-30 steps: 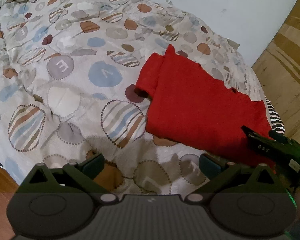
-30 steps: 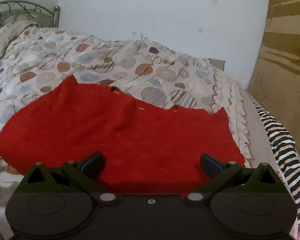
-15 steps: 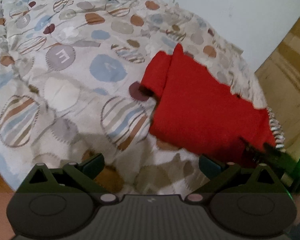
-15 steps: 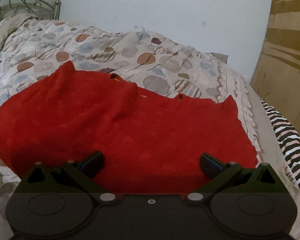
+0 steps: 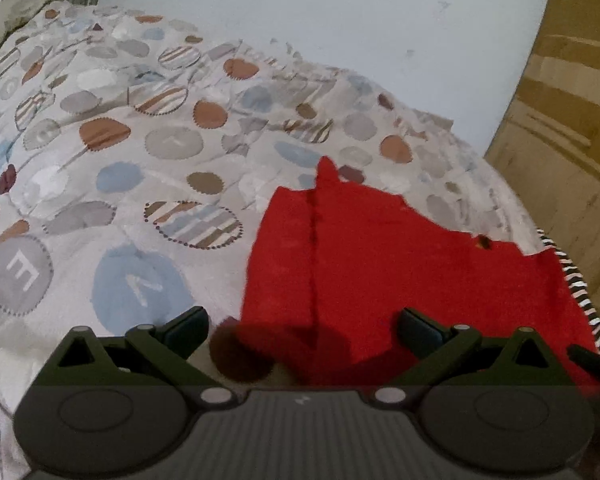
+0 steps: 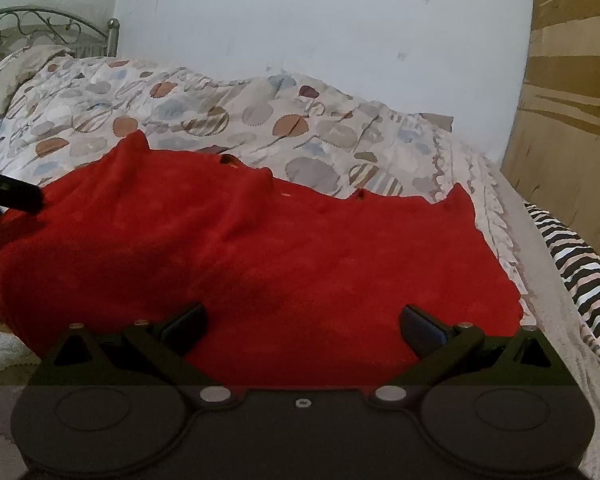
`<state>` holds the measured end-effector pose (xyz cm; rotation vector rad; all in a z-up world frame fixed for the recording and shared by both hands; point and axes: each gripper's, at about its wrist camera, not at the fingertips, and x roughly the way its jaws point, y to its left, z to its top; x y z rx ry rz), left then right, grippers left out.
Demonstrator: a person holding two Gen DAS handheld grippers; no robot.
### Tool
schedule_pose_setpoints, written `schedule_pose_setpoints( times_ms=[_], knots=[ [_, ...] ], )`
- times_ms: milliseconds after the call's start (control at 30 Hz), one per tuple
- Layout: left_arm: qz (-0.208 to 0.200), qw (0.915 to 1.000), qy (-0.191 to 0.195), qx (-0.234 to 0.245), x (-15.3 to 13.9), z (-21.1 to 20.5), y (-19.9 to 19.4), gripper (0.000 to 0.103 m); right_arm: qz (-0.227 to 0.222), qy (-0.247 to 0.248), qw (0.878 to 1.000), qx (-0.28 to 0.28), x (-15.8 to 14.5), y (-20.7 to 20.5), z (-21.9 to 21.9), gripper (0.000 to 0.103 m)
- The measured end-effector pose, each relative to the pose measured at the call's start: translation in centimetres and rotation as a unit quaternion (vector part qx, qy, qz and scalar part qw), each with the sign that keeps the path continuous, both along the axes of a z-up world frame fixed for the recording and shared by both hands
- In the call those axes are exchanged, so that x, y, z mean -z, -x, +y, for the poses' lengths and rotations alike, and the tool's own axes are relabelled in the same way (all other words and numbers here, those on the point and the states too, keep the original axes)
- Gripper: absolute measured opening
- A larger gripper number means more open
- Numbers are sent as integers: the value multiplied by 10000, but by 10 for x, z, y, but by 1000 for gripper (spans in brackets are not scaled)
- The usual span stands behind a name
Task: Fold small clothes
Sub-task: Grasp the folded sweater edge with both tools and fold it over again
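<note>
The red shirt (image 6: 284, 256) lies flat near the bed's (image 5: 100, 216) right edge. Left claw (image 5: 302, 330) and right claw (image 6: 302, 326) both gape wide, holding nothing, over its near edge.

Place: I'm in a home bedroom.
Bed: patterned quilt (image 5: 148, 168) spread before me, pillow (image 6: 16, 76) there.
Frame: metal headboard (image 6: 40, 26) against a pale wall (image 6: 320, 20).
</note>
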<state>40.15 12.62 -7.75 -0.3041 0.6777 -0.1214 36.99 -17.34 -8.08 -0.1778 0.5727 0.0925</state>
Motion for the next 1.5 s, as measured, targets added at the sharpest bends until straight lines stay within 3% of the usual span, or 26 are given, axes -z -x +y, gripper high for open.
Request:
schedule_pose_setpoints(
  times_ms=[333, 400, 467, 600, 667, 767, 867, 1033, 1167, 1300, 1433, 1500],
  knots=[
    [138, 9990, 251, 340, 18, 11, -18, 102, -105, -109, 9999, 17, 2, 1, -3, 103],
    [138, 9988, 307, 358, 16, 13, -19, 94, -117, -120, 9999, 18, 2, 2, -3, 103],
    [112, 9982, 403, 436, 14, 12, -18, 77, -121, -131, 9998, 20, 2, 2, -2, 103],
    [135, 9980, 356, 510, 8, 3, -18, 53, -134, -136, 9998, 27, 3, 3, -2, 103],
    [124, 9981, 405, 456, 5, 1, -18, 35, -136, -134, 9998, 27, 3, 3, -2, 103],
    [36, 9987, 445, 261, -4, -3, -16, 23, -126, -130, 9998, 29, 2, 2, -2, 103],
    [-312, 9987, 278, 282, -26, -16, -10, 20, -114, -146, 9998, 42, 0, 3, -3, 103],
    [-757, 9941, 127, 773, -70, -47, -10, 19, -328, -248, 9990, 170, -13, 14, -12, 103],
    [-863, 9870, -12, 1353, -102, -101, -25, 18, -407, 30, 9986, 322, -23, 27, -26, 103],
    [-921, 9697, -300, 2241, -124, -182, -33, 18, -484, 384, 9966, 552, -30, 45, -45, 103],
    [-499, 9481, -399, 3115, -104, -249, -36, 18, -379, 1025, 9900, 895, -27, 63, -61, 103],
    [-128, 9365, -361, 3486, -83, -271, -37, 18, -350, 1009, 9891, 1014, -25, 74, -72, 103]
  ],
)
